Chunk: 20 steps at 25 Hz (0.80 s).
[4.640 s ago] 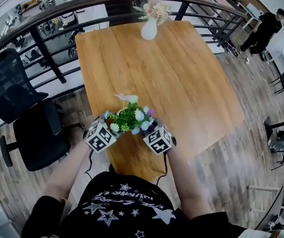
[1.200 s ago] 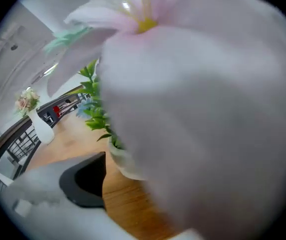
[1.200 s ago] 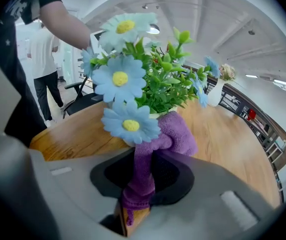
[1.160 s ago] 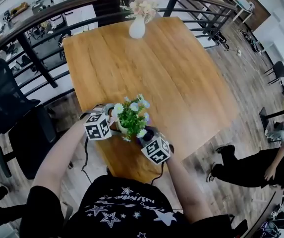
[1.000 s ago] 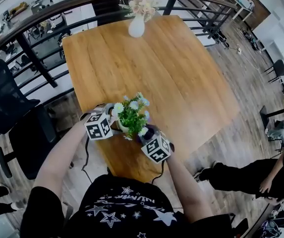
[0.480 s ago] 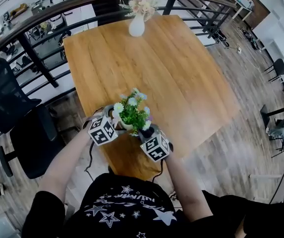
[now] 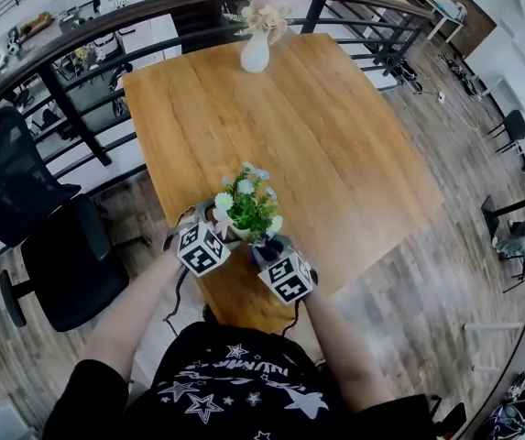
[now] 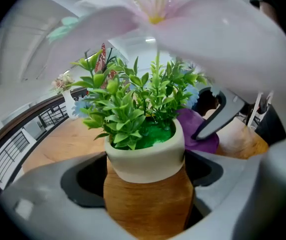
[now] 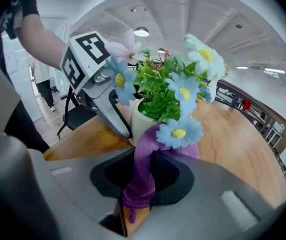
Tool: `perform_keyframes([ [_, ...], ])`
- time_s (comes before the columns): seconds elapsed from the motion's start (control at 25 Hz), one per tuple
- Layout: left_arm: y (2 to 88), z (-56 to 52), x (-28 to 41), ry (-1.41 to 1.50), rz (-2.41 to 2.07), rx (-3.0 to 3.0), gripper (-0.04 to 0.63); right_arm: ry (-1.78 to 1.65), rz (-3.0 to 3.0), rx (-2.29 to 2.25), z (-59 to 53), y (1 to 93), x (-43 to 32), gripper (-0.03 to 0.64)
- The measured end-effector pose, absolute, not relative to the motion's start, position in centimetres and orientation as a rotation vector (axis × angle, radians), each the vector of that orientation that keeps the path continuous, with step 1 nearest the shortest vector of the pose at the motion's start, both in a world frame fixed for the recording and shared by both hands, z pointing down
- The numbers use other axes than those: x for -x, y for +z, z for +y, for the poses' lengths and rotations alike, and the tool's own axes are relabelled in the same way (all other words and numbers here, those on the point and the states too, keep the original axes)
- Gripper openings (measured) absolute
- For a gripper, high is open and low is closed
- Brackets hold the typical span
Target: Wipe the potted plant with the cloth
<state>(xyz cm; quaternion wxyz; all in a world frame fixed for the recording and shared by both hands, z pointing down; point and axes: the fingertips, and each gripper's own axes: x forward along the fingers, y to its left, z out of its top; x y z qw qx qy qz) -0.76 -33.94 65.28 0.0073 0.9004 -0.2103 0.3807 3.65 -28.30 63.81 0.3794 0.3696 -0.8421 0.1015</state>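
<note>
The potted plant (image 7: 246, 205) has green leaves, pale blue and white flowers and a cream-rimmed brown pot (image 8: 145, 184). It is over the near edge of the wooden table (image 7: 335, 136); whether it rests on the table is hidden. My left gripper (image 7: 218, 231) is shut on the pot, one jaw on each side. My right gripper (image 7: 269, 251) is shut on a purple cloth (image 9: 142, 170). The cloth runs up from the jaws and lies against the pot's rim under a blue flower (image 9: 178, 132). In the left gripper view the cloth (image 8: 202, 134) shows behind the pot.
A white vase of flowers (image 7: 255, 53) stands at the table's far edge. A dark railing (image 7: 79, 26) runs behind the table. A black office chair (image 7: 60, 246) is on the left, near my left arm. Wooden floor lies to the right.
The left gripper's cube has swung right and nearer to me, turning the pot. The right gripper stays at the pot with the cloth. A person who crossed at the right has gone.
</note>
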Motion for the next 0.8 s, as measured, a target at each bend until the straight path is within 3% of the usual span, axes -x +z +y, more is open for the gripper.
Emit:
perform_keyframes([
  [0.8, 65.2, -33.6, 1.4, 1.117, -0.673, -2.855, 0.509, 0.230, -2.117, -0.948, -25.2, 64.2, -0.6, 0.086],
])
